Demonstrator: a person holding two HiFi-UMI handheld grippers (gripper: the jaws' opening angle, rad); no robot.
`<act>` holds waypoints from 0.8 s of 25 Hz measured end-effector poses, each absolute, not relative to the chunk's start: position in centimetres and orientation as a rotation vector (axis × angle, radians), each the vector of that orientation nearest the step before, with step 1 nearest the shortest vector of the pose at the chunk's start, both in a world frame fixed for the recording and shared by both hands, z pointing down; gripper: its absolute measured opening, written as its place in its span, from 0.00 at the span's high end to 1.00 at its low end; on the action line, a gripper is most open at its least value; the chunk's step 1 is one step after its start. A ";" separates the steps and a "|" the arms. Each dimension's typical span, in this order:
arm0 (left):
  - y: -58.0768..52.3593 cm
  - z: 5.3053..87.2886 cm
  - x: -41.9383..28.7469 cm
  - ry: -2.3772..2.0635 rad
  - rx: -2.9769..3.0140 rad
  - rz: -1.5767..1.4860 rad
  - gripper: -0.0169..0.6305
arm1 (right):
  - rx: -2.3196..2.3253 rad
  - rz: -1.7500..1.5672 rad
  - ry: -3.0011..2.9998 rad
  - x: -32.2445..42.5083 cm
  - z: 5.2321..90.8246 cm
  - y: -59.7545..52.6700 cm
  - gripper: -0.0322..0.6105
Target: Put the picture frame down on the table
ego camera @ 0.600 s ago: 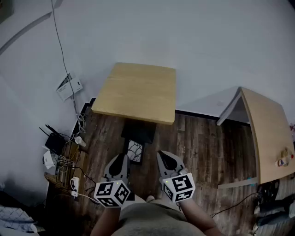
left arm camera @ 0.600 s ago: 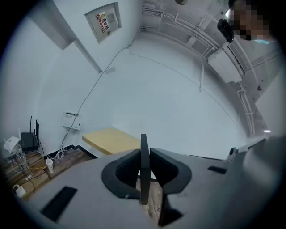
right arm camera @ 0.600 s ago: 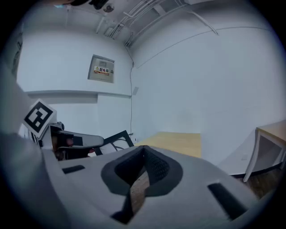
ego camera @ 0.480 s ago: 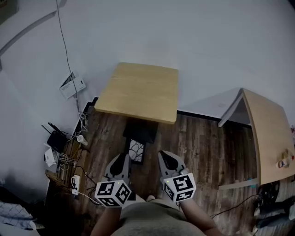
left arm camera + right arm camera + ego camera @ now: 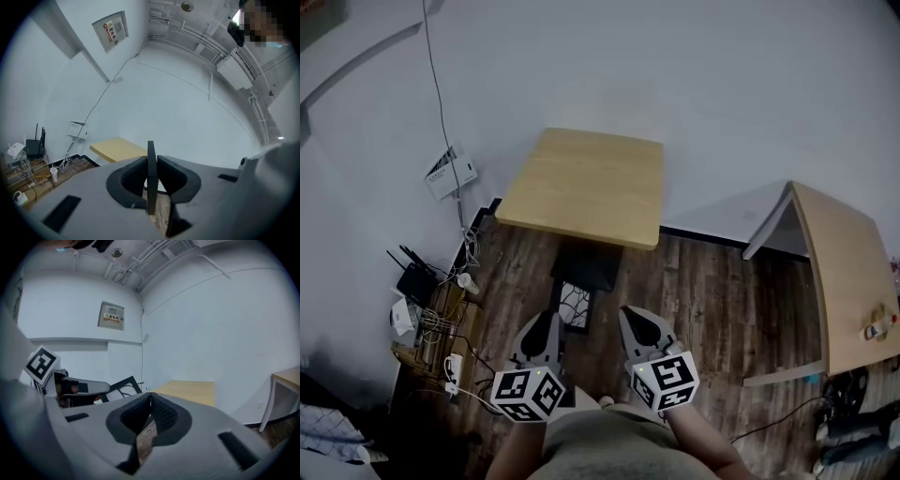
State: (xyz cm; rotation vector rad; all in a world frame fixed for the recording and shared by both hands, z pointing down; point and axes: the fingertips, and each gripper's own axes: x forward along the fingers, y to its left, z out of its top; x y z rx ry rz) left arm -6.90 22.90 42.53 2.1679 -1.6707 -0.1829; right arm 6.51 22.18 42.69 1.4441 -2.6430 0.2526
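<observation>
Carrying looks like the step in hand: the frame [image 5: 575,307] is not on the table [image 5: 581,183] but held in the air in front of the person, above the floor [image 5: 712,300], with the table's near edge just beyond it. The left gripper [image 5: 547,326] has it. In the left gripper view its jaws are clamped on the frame's thin dark edge, which stands upright between them, the gap no wider than that edge. The right gripper [image 5: 639,328] holds nothing; its jaws meet at the tips, and it hangs beside the frame without touching it. A dark shape [image 5: 586,267] under the table is probably its base, though the dim head view leaves that unsure. Next, as I judge it, the left gripper must reach forward over the tabletop, lower the frame until it rests there, and only then let the jaws part.
</observation>
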 end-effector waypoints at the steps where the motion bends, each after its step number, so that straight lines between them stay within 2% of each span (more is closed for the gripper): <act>1: 22.9 42.5 -6.9 -1.671 2.164 -0.187 0.88 | 1.439 0.253 -2.647 6.5 42.6 22.3 0.95; 11: 22.0 43.4 -7.8 -1.659 2.114 -0.216 0.88 | 1.424 0.291 -2.668 6.1 42.8 21.3 0.95; 20: 15.7 43.6 -8.9 -1.632 2.121 -0.240 0.88 | 1.432 0.300 -2.652 5.2 43.2 15.9 0.95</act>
